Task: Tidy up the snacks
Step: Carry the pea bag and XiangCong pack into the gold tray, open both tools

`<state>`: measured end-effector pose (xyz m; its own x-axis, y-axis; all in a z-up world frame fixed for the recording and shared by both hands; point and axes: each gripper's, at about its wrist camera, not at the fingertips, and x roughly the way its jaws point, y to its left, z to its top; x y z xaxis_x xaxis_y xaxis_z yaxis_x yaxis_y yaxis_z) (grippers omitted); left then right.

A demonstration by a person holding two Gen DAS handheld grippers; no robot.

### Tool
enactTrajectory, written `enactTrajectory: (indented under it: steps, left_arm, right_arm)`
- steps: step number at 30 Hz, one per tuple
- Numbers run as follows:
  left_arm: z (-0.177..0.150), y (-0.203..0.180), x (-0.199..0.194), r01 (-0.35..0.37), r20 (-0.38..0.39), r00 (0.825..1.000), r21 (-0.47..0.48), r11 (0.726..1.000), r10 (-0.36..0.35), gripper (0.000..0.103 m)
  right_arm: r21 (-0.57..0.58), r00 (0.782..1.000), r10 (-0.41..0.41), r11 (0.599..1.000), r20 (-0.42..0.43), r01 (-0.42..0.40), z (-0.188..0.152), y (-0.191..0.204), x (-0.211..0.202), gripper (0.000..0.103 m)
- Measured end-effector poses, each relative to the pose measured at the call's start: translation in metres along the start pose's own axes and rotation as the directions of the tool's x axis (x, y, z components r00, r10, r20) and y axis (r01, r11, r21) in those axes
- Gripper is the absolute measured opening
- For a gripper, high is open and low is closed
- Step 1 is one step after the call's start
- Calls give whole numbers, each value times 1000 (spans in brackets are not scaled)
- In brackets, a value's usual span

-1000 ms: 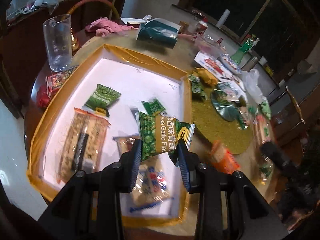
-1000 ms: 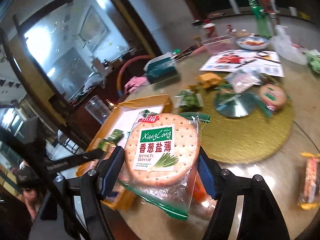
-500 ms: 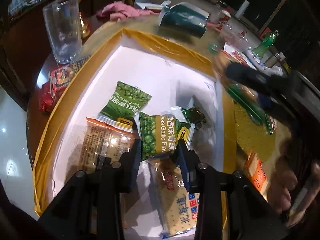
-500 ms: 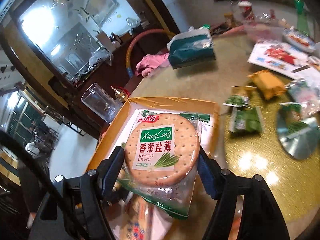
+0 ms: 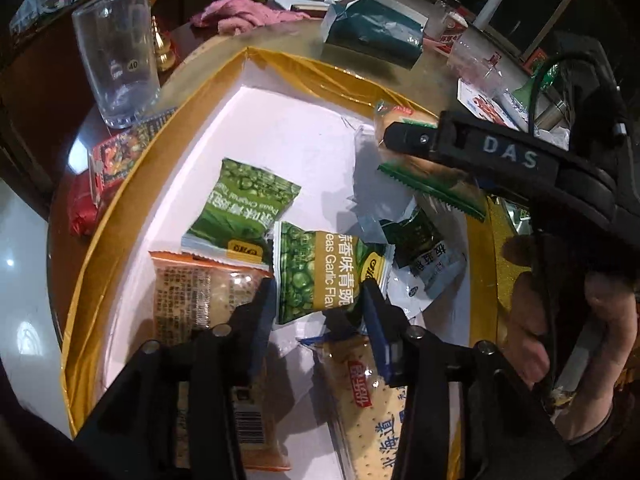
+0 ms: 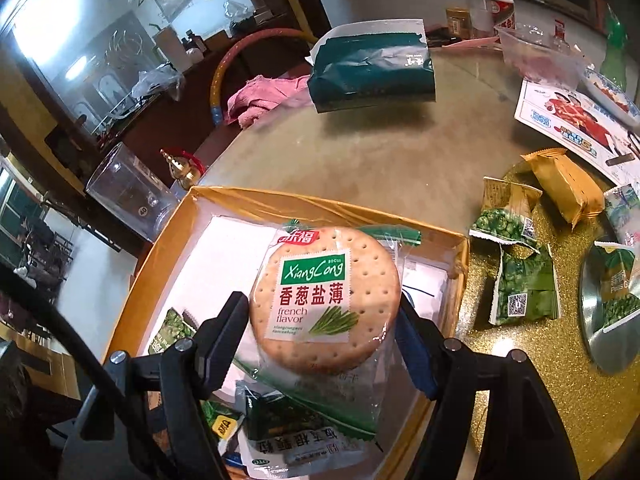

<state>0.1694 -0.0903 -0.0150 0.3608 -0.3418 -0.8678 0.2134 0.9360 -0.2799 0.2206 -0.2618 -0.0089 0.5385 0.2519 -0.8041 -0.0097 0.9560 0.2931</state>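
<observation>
We're mid drop-off: both grippers are over the shallow gold-edged box w/ white floor [image 5: 280,128], each bringing one snack.

The left gripper [image 5: 320,300] has just been opening its jaws; the green garlic-pea packet [image 5: 320,276] is between them, but the pads no longer look pressed on it — released or nearly so, low over the box floor among the snacks there.

The right gripper [image 6: 320,316] is clamped on the round clear-wrapped scallion cracker pack [image 6: 324,300], held above the box, not yet set down.

Next, as we judge it: lift the left clear w/o snagging the pea packet, then lower the cracker pack onto free white floor and open.

In the way: the near part of the box is crowded w/ another green pea packet [image 5: 240,208], an orange-edged cracker sleeve [image 5: 200,288], a dark green sachet [image 5: 420,240] and a blue-lettered cracker pack [image 5: 368,412]. The right gripper sits close over the left's work area, so the two could bump.

Still loose on the gold glitter mat [image 6: 540,380]: green pea packets [image 6: 520,288] and a gold foil pack [image 6: 568,184]. A clear drinking glass [image 5: 116,56] stands just outside the box corner.
</observation>
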Motion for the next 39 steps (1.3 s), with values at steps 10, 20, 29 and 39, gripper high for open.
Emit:
enactTrajectory:
  steps: [10, 20, 29, 39]
  left_arm:
    - [-30, -19, -48, 55, 137, 989, 23, 998, -58, 74]
    - [-93, -119, -66, 43, 190, 977, 252, 967, -93, 82]
    - [-112, -114, -60, -84, 209, 978, 280, 956, 25, 82]
    - [-106, -52, -44, -170, 133, 981, 229, 959, 142, 63]
  right_arm:
    - [-35, 990, 61, 998, 128, -57, -17, -3, -73, 74]
    - [136, 944, 121, 976, 307, -169, -142, -90, -205, 80]
    - [197, 944, 214, 944, 250, -266, -192, -116, -193, 75]
    - [179, 960, 278, 944, 17, -277, -154, -30, -107, 38]
